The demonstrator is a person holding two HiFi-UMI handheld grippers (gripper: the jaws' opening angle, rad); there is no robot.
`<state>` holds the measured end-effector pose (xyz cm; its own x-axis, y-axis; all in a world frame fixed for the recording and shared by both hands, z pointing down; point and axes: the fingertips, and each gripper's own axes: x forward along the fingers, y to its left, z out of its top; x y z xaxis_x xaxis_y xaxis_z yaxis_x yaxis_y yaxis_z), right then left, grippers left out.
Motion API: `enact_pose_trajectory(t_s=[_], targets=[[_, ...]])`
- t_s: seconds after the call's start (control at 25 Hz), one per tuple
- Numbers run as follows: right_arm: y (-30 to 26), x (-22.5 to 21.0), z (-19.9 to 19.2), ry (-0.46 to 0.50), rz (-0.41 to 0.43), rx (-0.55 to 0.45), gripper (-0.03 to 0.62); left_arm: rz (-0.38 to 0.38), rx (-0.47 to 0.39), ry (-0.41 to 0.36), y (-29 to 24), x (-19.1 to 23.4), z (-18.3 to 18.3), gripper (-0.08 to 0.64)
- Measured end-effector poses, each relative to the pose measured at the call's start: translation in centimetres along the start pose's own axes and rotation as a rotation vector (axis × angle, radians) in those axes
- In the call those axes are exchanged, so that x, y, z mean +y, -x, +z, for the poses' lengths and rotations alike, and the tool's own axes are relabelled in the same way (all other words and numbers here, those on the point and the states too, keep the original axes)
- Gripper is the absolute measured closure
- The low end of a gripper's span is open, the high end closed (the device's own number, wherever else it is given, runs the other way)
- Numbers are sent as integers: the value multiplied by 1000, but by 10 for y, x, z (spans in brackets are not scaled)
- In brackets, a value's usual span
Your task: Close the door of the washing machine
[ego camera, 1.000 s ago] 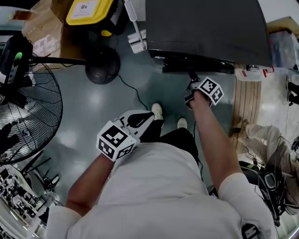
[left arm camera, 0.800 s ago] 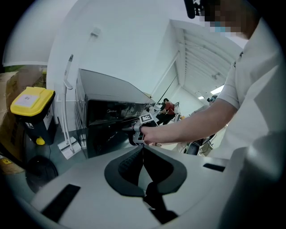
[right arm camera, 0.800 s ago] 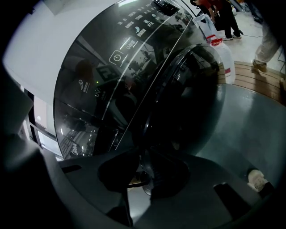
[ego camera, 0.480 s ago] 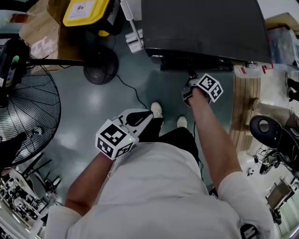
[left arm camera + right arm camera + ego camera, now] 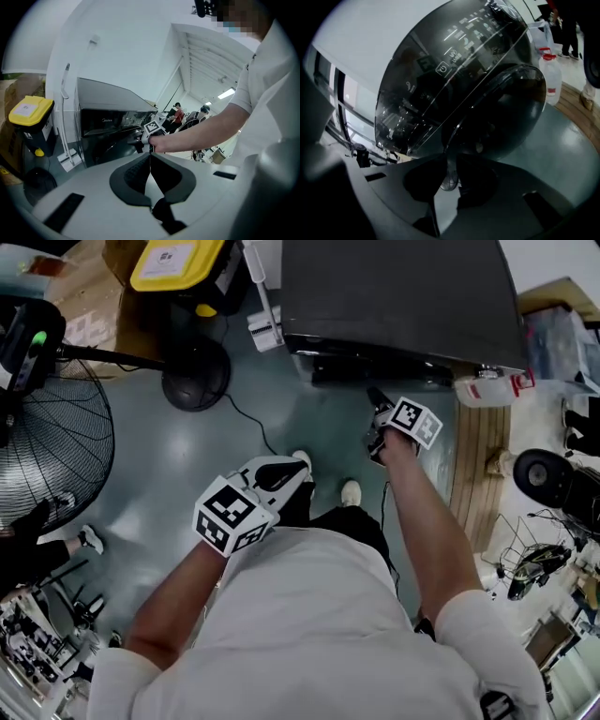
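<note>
Because a front-loader's door (image 5: 375, 374) swings on a hinge, it should move lightly but stiffly. I judge it wants a steady push at its free edge and a firmer press at the end for the latch. The glass looks slick, so the rim is the better hold.

In the head view the door juts a little from the front of the black washing machine (image 5: 403, 296), seemingly ajar. The right gripper (image 5: 374, 399) meets the door's edge, while the left gripper (image 5: 278, 477) hangs by the person's waist.

The left gripper view shows that gripper's jaws clenched together on nothing, with the machine well ahead.

In the right gripper view the jaws have just been closing. The door's thin rim (image 5: 448, 143) stands between their tips, which appear to pinch it. Above it bulges the dark, glossy glass bowl (image 5: 506, 112), under a shiny control panel (image 5: 473, 42) with pale icons.
</note>
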<state>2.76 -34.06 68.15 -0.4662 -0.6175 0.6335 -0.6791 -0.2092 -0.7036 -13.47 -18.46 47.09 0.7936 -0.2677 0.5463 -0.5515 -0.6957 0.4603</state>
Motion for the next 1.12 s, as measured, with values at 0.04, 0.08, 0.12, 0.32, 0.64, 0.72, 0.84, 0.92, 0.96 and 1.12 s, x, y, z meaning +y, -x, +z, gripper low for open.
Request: enact_pose_trajectory(t_s=[0.04, 0.08, 0.12, 0.32, 0.64, 0.72, 0.84, 0.92, 0.96, 1.12], targets=[[6, 0, -2, 47, -3, 20, 522, 2, -5, 0, -2, -3, 0, 541], [12, 1, -5, 98, -5, 42, 523, 4, -10, -1, -4, -6, 1, 541], [18, 3, -7, 152, -8, 63, 523, 4, -16, -3, -7, -10, 1, 541], [60, 11, -19, 381, 2, 151, 531, 4, -42, -11, -17, -34, 7, 541], [147, 8, -41, 614, 32, 255, 535, 23, -77, -16, -35, -72, 12, 541], [170, 6, -45, 660, 37, 269, 540, 32, -73, -14, -40, -81, 10, 541], [201, 7, -51, 713, 60, 286, 538, 42, -74, -16, -46, -94, 8, 541], [221, 7, -56, 743, 71, 293, 538, 48, -77, -17, -49, -103, 6, 541], [231, 6, -58, 754, 76, 295, 538, 51, -78, -16, -50, -109, 4, 541], [265, 6, -63, 793, 103, 287, 538, 74, -91, -13, -53, -127, -1, 541]])
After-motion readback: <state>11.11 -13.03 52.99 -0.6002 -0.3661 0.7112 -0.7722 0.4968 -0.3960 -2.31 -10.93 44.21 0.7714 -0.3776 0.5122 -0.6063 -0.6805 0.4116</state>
